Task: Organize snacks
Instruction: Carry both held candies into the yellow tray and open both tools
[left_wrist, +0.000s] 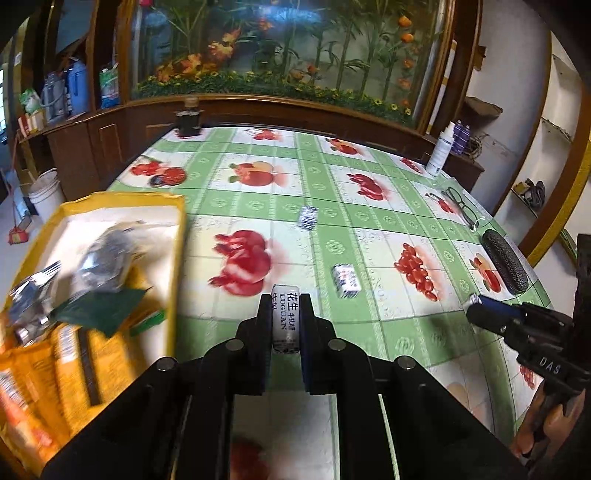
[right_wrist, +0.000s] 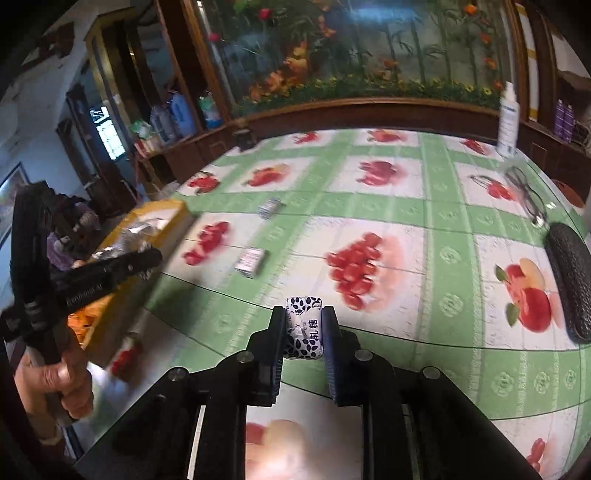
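Tongs (left_wrist: 284, 321) clamping candy (left_wrist: 283, 317), box (left_wrist: 177, 236) beside

Open tablecloth (right_wrist: 388, 206) mid-table; two loose candies (right_wrist: 251, 261), glasses (right_wrist: 526, 195) and yellow box (left_wrist: 179, 258) obstruct edges.

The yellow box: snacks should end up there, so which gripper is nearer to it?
Left. The left gripper, shut on a candy, sits just beside the yellow box. The right gripper, holding its own candy, is farther across the tablecloth.
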